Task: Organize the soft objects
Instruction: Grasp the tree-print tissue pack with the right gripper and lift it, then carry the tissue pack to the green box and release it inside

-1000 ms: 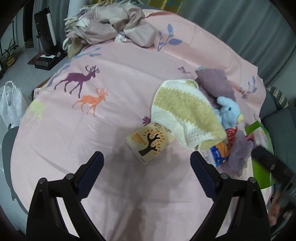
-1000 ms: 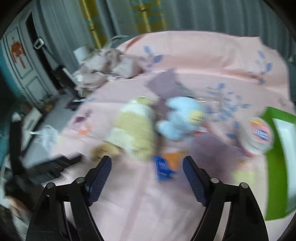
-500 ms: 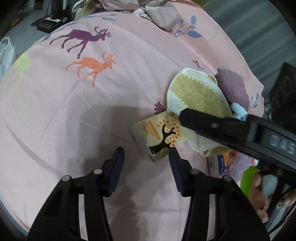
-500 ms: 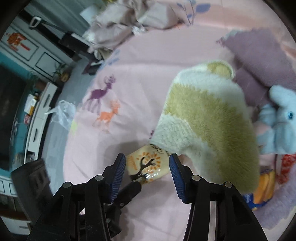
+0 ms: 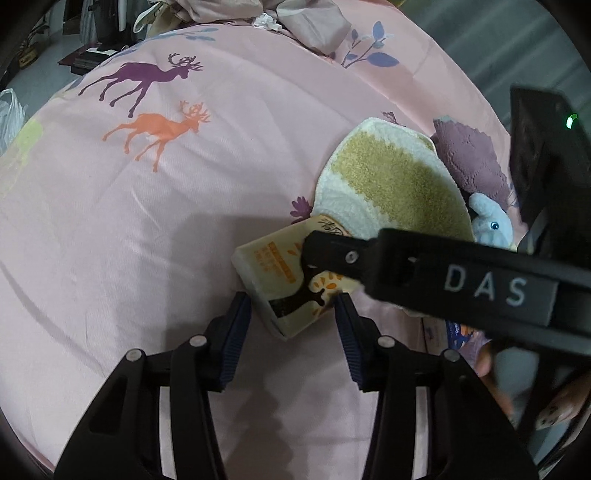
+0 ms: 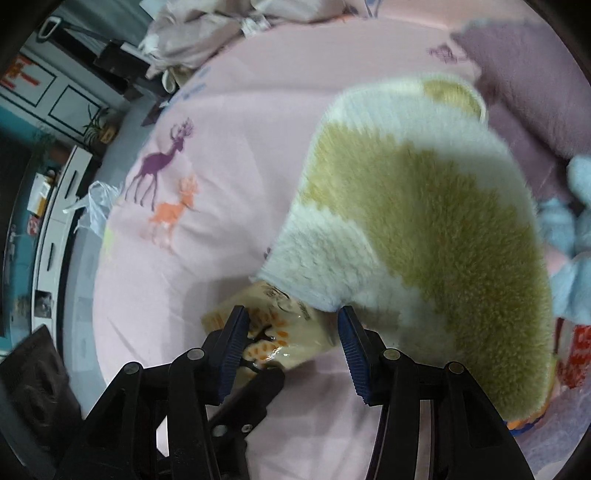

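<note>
a table under a pink cloth printed with a purple deer, an orange deer and blue leaf sprigs carries everything. a cream tissue pack with a tree print lies flat on it, one end tucked under a yellow-and-white fluffy mat. past the mat lie a mauve plush cloth and a pale blue soft toy, probably touching. crumpled beige fabric sits at the far edge.

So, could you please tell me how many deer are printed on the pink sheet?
2 show. The purple deer is toward the far left of the sheet, and the orange deer is just below it, nearer the camera. More could be hidden under the piled items.
</note>
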The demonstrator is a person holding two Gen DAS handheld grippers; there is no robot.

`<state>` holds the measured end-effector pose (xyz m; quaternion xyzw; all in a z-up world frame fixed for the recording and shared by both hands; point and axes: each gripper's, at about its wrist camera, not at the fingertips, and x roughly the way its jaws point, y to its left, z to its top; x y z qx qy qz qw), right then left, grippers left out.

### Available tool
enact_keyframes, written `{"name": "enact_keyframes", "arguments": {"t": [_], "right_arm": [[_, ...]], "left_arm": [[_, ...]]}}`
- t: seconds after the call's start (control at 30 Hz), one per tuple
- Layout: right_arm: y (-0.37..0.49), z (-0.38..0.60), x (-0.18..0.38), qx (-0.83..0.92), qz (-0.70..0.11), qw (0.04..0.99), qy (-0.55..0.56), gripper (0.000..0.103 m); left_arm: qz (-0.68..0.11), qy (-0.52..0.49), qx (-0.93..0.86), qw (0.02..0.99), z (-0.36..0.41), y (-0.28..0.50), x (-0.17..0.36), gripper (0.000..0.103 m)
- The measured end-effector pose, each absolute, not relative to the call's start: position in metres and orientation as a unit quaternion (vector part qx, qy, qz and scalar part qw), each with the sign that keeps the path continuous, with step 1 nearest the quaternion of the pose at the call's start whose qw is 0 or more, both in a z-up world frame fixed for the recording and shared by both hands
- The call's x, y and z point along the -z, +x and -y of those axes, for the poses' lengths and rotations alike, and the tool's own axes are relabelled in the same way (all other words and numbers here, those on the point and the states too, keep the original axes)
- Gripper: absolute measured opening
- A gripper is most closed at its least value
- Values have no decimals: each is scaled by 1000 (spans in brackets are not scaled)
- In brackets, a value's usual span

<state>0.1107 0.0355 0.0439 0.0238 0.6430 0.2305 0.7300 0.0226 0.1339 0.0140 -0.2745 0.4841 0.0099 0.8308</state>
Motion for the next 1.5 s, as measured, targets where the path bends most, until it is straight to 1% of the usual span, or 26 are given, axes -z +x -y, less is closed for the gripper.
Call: {"name": "enact_keyframes", "arguments": {"t": [0.1, 0.23, 0.3, 0.5, 0.73, 1.07, 1.2, 1.33, 1.5], "right_arm": [[104, -33, -44, -245, -622, 743, 22, 52], [92, -21, -49, -262, -613, 744, 46, 52], [84, -12, -61, -268, -595, 756, 54, 52], [45, 28, -111, -248, -528, 810, 61, 52], [9, 86, -162, -203, -461, 862, 59, 52], [-15, 197, -215, -159, -362, 907, 144, 52], [-24, 242, -223, -118, -331, 920, 171, 52], [-30, 288, -219, -77, -321, 923, 198, 52], [-31, 338, -203, -17, -325, 914, 243, 52]], "left_arm": [[-481, -263, -13, 836, -131, 23, -13, 45], [-465, -251, -18, 849, -126, 16, -19, 45], [-452, -225, -10, 863, -116, 9, -31, 45], [-404, -193, 43, 893, -85, -7, -70, 45], [-357, -151, 114, 915, -23, -23, -110, 45], [-290, -68, 190, 935, 72, -21, -166, 45], [-283, -49, 232, 929, 113, -14, -176, 45], [-282, -27, 272, 919, 156, -9, -176, 45], [-318, -18, 317, 893, 207, 6, -163, 44]]}}
